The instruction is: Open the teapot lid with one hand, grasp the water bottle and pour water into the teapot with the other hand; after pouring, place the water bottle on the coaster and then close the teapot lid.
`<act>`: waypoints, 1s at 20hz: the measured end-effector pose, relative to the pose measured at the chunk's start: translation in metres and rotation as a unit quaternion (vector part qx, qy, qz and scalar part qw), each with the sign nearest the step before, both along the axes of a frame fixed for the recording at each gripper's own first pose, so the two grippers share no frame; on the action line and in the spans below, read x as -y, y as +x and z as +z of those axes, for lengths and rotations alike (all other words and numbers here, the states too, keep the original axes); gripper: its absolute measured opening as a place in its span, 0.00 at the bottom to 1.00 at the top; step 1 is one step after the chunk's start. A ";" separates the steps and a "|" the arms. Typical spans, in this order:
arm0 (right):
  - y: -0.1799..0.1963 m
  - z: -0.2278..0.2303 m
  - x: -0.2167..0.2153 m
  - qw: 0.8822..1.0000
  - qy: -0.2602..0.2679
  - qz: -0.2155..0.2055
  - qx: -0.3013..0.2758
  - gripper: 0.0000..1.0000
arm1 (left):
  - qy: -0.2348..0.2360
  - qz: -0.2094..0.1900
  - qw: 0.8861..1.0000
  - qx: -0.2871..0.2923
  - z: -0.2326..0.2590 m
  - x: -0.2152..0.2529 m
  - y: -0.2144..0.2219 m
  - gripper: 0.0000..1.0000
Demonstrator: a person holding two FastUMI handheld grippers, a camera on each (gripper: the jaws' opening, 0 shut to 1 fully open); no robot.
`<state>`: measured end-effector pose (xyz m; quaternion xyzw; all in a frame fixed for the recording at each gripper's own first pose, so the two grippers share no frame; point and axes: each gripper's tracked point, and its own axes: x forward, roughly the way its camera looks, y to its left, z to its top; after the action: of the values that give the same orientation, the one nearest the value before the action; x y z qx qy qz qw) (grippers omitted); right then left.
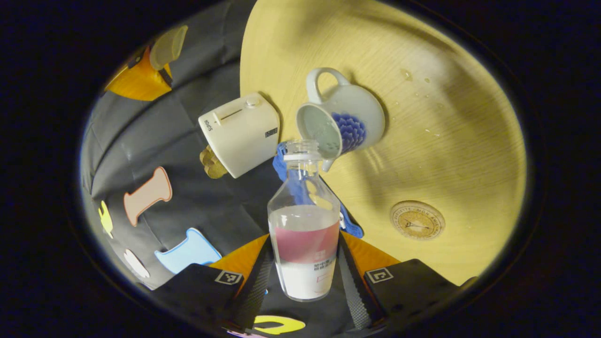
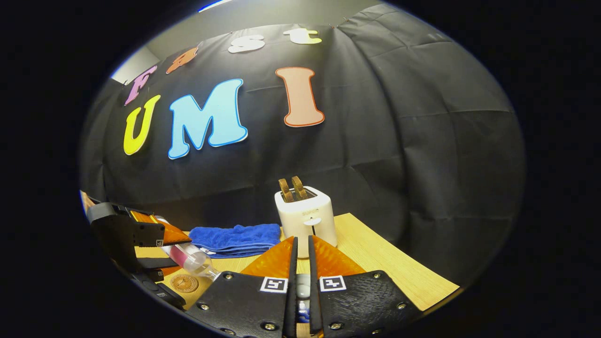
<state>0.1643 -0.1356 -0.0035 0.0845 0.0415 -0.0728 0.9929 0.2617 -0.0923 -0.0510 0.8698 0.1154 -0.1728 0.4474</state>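
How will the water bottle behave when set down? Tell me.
The water bottle, clamped in the left gripper, looks roughly half full, so probably moderately heavy. Its open neck means it may spill if tipped. The clear wall seems smooth, possibly slippery.

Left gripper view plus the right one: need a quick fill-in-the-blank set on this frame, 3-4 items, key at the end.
1. The left gripper is shut on the water ____.
2. The teapot stands open, its ____ off.
3. The round coaster lies on the wooden ____.
4. In the right gripper view, two slices stick up from the white ____ beside the blue towel.

Missing words: bottle; lid; table; toaster
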 end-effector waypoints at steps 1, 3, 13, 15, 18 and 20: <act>0.000 -0.001 0.000 1.000 0.001 0.000 -0.001 0.10 | 0.005 -0.002 1.000 0.000 0.001 0.002 0.000 0.86; 0.000 -0.003 0.001 1.000 0.003 0.000 -0.002 0.10 | 0.018 -0.007 1.000 0.000 0.002 0.004 -0.001 0.86; 0.002 -0.003 0.000 1.000 0.006 0.004 -0.003 0.10 | 0.080 -0.019 0.997 0.007 0.011 0.012 -0.002 0.86; 0.002 -0.004 -0.001 1.000 0.006 0.006 -0.004 0.10 | 0.083 -0.021 0.996 0.008 0.012 0.013 -0.004 0.85; 0.004 -0.006 -0.002 1.000 0.006 0.008 -0.007 0.10 | 0.079 -0.023 0.997 0.010 0.012 0.013 -0.003 0.86; 0.004 -0.007 0.000 1.000 0.005 0.003 -0.009 0.10 | 0.067 -0.025 0.997 0.011 0.010 0.012 -0.002 0.86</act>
<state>0.1684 -0.1356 -0.0106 0.0887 0.0514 -0.0701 0.9923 0.2597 -0.1045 -0.0408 0.9023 0.1000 -0.1664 0.3849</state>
